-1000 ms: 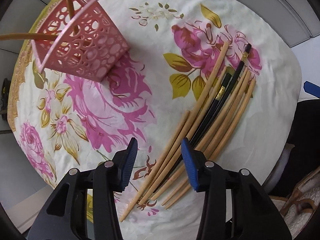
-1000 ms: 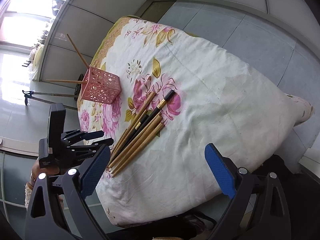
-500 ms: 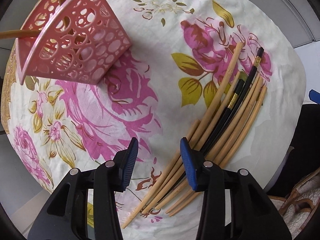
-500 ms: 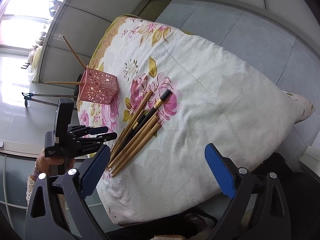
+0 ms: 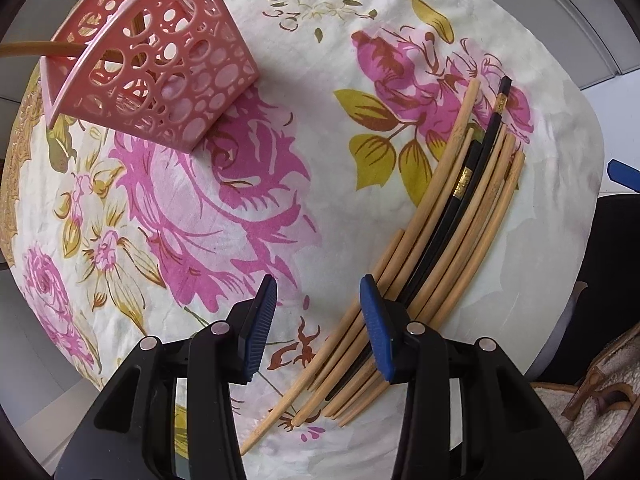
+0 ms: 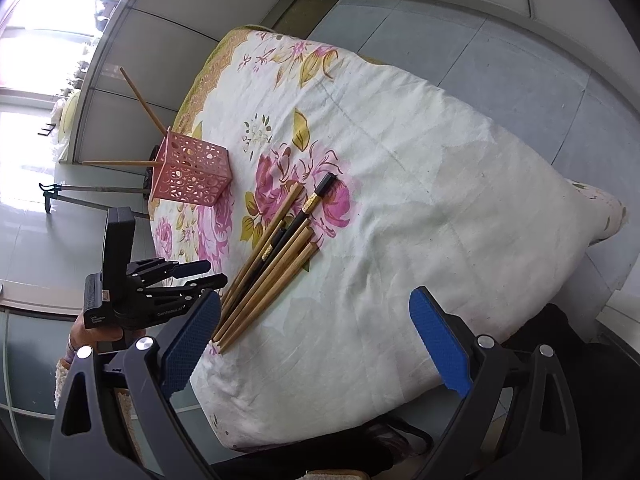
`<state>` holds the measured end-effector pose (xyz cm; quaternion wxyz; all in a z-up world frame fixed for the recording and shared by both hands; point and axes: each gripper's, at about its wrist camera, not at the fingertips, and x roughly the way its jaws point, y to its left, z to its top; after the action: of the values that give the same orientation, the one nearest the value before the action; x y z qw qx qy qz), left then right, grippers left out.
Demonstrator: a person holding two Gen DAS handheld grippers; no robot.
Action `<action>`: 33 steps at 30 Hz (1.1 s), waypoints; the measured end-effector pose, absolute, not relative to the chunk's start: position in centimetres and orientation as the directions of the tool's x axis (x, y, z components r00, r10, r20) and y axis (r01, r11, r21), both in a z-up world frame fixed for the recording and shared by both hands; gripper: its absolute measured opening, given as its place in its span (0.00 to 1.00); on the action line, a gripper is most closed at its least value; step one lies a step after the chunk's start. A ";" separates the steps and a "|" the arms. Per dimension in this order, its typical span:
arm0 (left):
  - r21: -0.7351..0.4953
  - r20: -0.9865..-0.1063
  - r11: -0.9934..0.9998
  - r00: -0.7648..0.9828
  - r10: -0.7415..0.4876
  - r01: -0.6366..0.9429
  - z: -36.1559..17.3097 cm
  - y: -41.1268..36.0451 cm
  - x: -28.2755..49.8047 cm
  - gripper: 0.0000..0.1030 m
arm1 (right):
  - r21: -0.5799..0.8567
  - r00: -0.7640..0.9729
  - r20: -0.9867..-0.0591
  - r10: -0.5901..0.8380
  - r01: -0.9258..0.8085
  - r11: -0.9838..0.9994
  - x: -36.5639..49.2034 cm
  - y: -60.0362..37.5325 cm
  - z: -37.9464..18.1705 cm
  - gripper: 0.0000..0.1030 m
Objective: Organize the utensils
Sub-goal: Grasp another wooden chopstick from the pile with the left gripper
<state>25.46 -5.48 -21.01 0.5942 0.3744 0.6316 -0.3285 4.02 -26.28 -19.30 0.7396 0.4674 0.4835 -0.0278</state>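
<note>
A bundle of several wooden chopsticks (image 5: 448, 240) with two black gold-banded chopsticks (image 5: 466, 184) lies on the floral cloth (image 5: 224, 208). It also shows in the right wrist view (image 6: 272, 260). A pink perforated holder (image 5: 160, 64) stands at the upper left with two wooden chopsticks (image 6: 140, 100) in it. My left gripper (image 5: 318, 320) is open and empty, low over the cloth, its right pad at the near ends of the bundle. My right gripper (image 6: 316, 344) is wide open and empty, held back above the table's near edge.
The cloth-covered table (image 6: 440, 208) drops off at its near and right edges. Grey floor tiles surround it. A fuzzy slipper (image 5: 592, 400) lies on the floor at the lower right of the left wrist view.
My left gripper has moved forward and down toward the cloth, so the holder and chopsticks look larger and nearer. The right gripper has barely moved.
</note>
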 end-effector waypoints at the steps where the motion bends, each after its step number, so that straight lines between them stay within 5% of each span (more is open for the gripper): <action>1: 0.028 -0.996 0.506 -0.018 0.086 0.862 -21.1 -6.0 25.0 0.40 | 0.664 0.532 -0.741 0.409 0.493 0.562 4.0 -26.3 -19.3 0.90; 13: 0.017 -0.995 0.487 -0.032 0.092 0.873 -22.6 -6.7 21.0 0.40 | 0.662 0.524 -0.744 0.414 0.501 0.557 4.0 -26.3 -19.4 0.90; 20: -0.013 -0.991 0.554 -0.086 0.105 0.832 -23.3 -7.1 21.3 0.26 | 0.642 0.491 -0.765 0.416 0.533 0.552 4.4 -26.3 -19.7 0.90; 22: -0.011 -0.995 0.624 -0.070 0.070 0.782 -23.1 -6.3 21.8 0.12 | 0.628 0.464 -0.778 0.425 0.542 0.558 5.1 -25.9 -19.5 0.90; 29: -0.036 -0.995 0.802 0.054 -0.085 0.596 -22.0 -1.8 20.1 0.06 | 0.607 0.395 -0.789 0.471 0.620 0.497 8.6 -24.9 -20.3 0.89; 33: -0.121 -0.967 0.853 0.133 -0.216 0.508 -19.2 1.4 19.6 0.05 | 0.580 0.349 -0.788 0.508 0.696 0.423 10.0 -24.3 -21.7 0.73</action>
<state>19.64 1.37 -19.18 0.7430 0.1192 0.6119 -0.2437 10.01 -24.33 -21.69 0.6257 0.5318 0.5657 -0.0752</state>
